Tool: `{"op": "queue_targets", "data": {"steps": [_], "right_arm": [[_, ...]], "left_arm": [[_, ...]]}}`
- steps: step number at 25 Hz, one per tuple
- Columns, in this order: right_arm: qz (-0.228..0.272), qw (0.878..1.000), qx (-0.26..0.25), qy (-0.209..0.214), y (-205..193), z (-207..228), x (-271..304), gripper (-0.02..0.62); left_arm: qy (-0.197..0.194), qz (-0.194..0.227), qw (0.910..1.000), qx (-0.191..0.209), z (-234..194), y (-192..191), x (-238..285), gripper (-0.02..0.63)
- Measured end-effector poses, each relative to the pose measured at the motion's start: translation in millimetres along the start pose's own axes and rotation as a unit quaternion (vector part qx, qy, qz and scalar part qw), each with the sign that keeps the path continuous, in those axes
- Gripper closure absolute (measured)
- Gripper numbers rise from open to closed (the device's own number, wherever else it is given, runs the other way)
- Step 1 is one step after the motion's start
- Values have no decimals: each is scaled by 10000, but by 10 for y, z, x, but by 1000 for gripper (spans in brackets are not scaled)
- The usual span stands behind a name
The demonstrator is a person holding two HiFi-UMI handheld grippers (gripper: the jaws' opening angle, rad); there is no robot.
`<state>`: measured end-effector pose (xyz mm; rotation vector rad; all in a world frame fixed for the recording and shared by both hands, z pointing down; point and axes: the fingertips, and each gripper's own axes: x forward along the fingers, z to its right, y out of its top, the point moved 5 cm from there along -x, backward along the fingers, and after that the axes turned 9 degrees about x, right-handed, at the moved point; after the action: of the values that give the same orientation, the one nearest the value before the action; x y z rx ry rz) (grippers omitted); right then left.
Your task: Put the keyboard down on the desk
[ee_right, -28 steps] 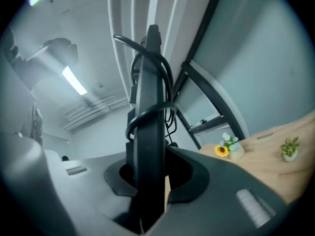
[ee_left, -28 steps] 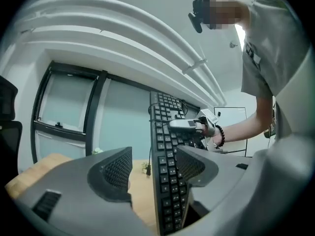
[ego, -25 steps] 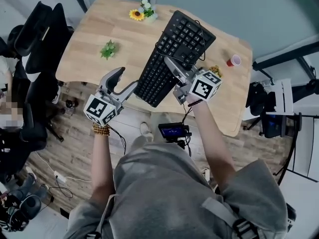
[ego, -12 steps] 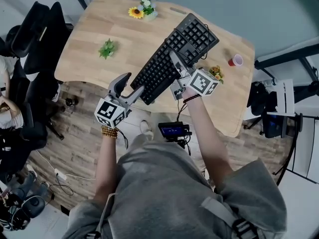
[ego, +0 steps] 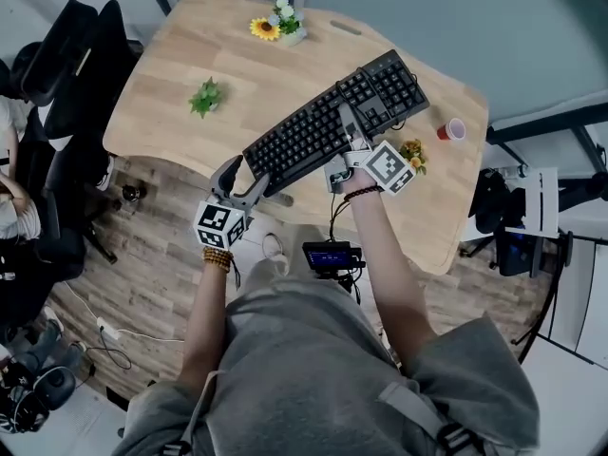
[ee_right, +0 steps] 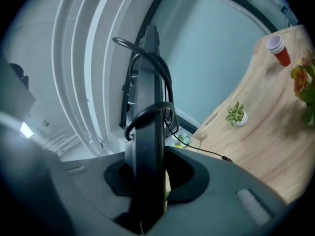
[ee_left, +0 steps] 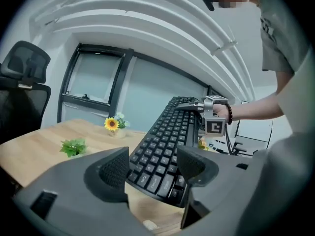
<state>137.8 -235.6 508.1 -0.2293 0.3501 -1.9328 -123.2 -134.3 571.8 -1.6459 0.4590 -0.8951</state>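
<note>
On the far left of my head view an office chair (ego: 65,60) stands off the left end of the desk (ego: 166,122). On the wooden top, towards the left, sits a small green plant (ego: 206,95), and further right along the far edge is a sunflower pot (ego: 269,28).

My left gripper (ego: 242,180) is at the desk's near edge, just at the keyboard's left end. In the left gripper view its jaws stand apart. The keyboard's end shows in the gap and runs behind the right-hand jaw, and neither pad presses on it. I cannot tell whether that end rests on the gripper.

The keyboard (ego: 318,133) lies on a diagonal over the middle of the desk, from near left to far right, keys up. Its left end is raised, with bare wood showing beneath it, so it is not yet flat on the top. I cannot make out whether the far right end touches.

My right gripper (ego: 351,133) is clamped on the keyboard's near long edge, right of its middle. In the right gripper view the board sits edge-on between the two jaws, and its black cable (ee_right: 162,68) loops along it.

Just right of that gripper's marker cube is a small bunch of yellow flowers (ego: 412,150), and beyond it, near the right edge, a red cup (ego: 449,129).
</note>
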Motion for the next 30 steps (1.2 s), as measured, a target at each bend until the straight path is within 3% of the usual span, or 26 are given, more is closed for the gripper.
{"op": "queue_targets", "data": {"steps": [7,16,21,30], "right_arm": [[157,9989,266,-344,15,322,88,491],[160,9954,745,-585,-71,677,204,491],[59,9945,836,-622,-89,774,275,491],[-385,9927,1004,-543,-111,897,474,491]], "left_arm": [[-110,-619,9979,-144,79,-465,5,290],[-173,-1116,9922,-531,103,-811,166,288],[-72,-1147,9907,-728,69,-874,233,288],[160,-1301,9887,-724,-118,-909,328,290]]}}
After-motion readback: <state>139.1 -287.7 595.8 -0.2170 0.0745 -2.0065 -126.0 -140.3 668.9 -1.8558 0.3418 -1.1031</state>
